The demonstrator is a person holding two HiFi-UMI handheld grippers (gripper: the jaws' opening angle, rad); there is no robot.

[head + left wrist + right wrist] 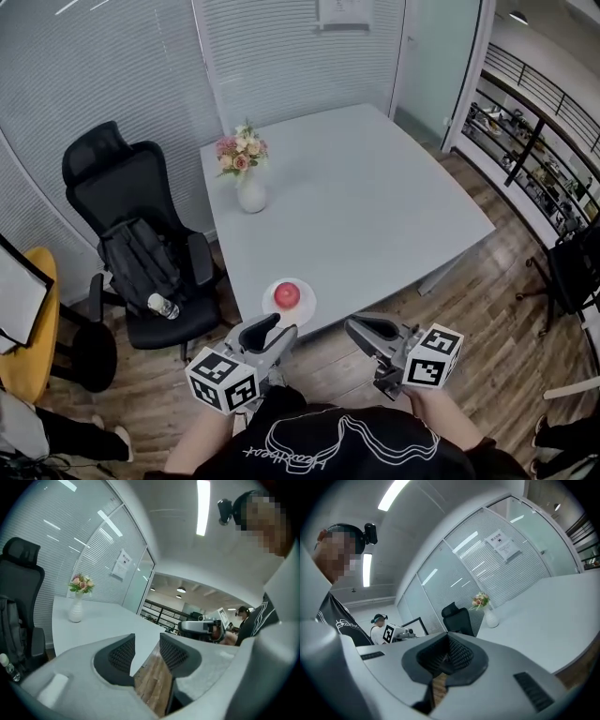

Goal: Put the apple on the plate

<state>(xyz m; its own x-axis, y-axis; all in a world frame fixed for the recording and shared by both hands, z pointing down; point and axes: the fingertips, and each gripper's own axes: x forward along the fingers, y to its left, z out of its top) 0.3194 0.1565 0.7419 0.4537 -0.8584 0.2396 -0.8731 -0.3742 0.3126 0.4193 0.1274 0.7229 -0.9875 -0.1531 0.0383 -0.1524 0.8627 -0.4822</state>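
Observation:
A red apple sits on a small white plate at the near edge of the grey table. My left gripper hangs just in front of that edge, below and left of the plate, apart from it. Its jaws stand open with a gap and nothing between them; only wood floor shows through. My right gripper is held off the table to the right of the plate, its pads together and empty. Neither gripper view shows the apple or the plate.
A white vase of flowers stands at the table's far left. A black office chair with a backpack and a bottle sits left of the table. A yellow round seat is further left. Wood floor lies around.

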